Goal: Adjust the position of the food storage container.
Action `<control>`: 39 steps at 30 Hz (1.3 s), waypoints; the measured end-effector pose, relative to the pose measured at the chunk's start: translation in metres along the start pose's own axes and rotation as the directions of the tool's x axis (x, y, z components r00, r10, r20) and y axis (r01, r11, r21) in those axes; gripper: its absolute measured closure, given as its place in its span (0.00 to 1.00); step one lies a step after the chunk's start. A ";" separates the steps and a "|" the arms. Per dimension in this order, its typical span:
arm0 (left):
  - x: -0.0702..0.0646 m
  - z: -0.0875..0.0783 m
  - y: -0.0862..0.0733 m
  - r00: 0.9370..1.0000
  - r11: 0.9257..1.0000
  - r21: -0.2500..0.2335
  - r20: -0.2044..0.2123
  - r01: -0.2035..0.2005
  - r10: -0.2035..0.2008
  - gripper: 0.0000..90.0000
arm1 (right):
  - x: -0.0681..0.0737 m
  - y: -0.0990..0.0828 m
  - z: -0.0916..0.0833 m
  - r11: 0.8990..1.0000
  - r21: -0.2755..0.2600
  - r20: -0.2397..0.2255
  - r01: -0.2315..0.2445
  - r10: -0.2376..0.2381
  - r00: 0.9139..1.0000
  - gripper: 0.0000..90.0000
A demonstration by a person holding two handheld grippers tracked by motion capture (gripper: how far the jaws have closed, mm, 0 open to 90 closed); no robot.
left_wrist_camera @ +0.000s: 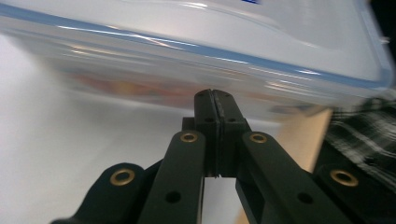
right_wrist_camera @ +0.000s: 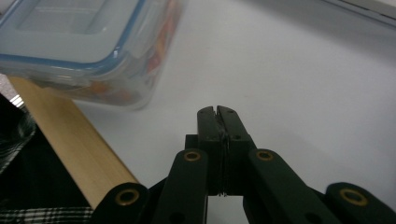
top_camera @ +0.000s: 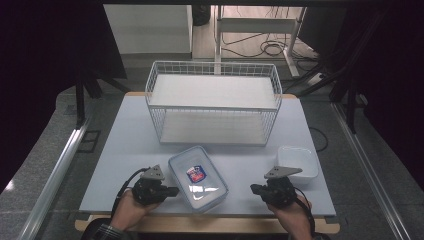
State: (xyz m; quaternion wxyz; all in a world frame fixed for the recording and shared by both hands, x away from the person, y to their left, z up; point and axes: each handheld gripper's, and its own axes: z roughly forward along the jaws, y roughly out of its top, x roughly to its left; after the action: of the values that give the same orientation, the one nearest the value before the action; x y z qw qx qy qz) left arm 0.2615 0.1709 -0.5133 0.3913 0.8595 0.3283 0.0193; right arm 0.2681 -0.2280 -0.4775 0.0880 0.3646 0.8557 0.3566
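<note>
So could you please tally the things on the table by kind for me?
Wire shelf rack: 1
Lidded plastic container: 1
White tray: 1
Hand-held grippers, left gripper and right gripper: 2
Total: 5

A lab: dark curtains (top_camera: 40, 55), floor cables (top_camera: 265, 47) (desk legs behind).

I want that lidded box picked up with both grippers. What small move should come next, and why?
Probably open the left gripper first. Its jaws are pressed shut right at the box side wall, so they cannot take the rim as they stand. The right gripper is also shut and sits farther off, with bare table between it and the box.
</note>
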 end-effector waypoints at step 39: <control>0.048 0.012 0.021 0.998 0.999 0.029 -0.045 0.034 -0.033 1.00 | 0.016 0.004 0.036 0.998 0.033 -0.022 -0.058 0.058 0.998 0.99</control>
State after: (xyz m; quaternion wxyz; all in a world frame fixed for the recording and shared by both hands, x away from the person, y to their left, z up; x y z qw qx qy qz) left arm 0.3139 0.1803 -0.5181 0.3714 0.8590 0.3514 0.0268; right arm 0.2741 -0.1952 -0.4994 0.0619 0.3867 0.8514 0.3490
